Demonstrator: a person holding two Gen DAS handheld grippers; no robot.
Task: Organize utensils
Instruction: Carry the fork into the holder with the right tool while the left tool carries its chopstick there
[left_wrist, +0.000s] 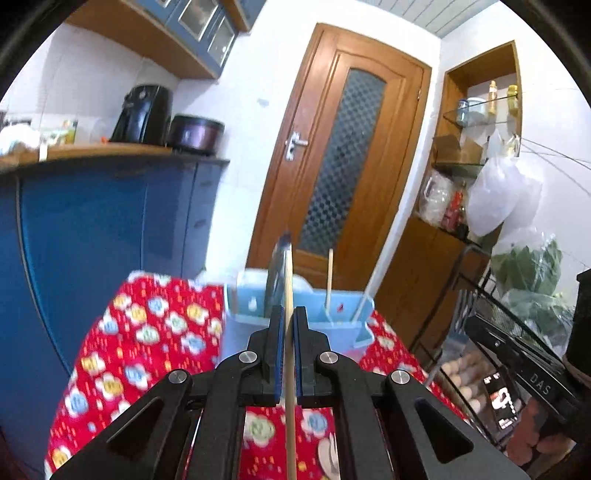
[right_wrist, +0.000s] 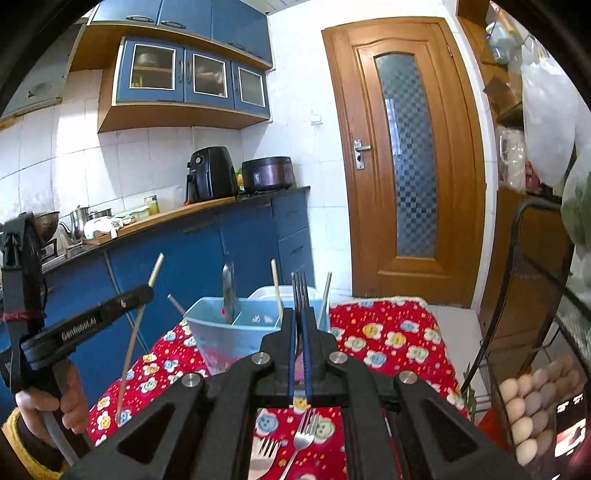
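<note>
- The left gripper (left_wrist: 289, 321) is clamped on a pale wooden chopstick (left_wrist: 289, 295), which runs up between its blue pads and stands out above and below the jaws.
- Seen from the right wrist camera, the left gripper (right_wrist: 146, 291) is held in a hand (right_wrist: 48, 402) to the left of the light blue utensil holder (right_wrist: 225, 336), with the chopstick (right_wrist: 155, 271) sticking up past its tip.
- The right gripper (right_wrist: 300, 321) is closed on a fork (right_wrist: 300, 291); the tines rise above the fingertips and the handle passes down between the pads.
- The utensil holder (left_wrist: 332, 325) stands on the table under a red flowered tablecloth (right_wrist: 388, 339), at the far edge of it, just ahead of both grippers.
- The holder is split into compartments. A metal utensil (right_wrist: 228, 291) stands in its left compartment; I cannot tell what kind it is.
- Another chopstick (right_wrist: 276, 286) stands upright further right in the holder, and one more slim utensil (right_wrist: 325, 295) leans at its right side.
- Two more forks (right_wrist: 304, 432) lie on the tablecloth nearer than the holder, below the right gripper, tines pointing toward the holder.
- To the right of the holder, off the table, a wire rack holds eggs (right_wrist: 532, 402).
- Behind the holder is a brown wooden door (left_wrist: 340, 147) with a patterned glass panel.
- To the left of the holder runs a blue cabinet (left_wrist: 92, 240).
</note>
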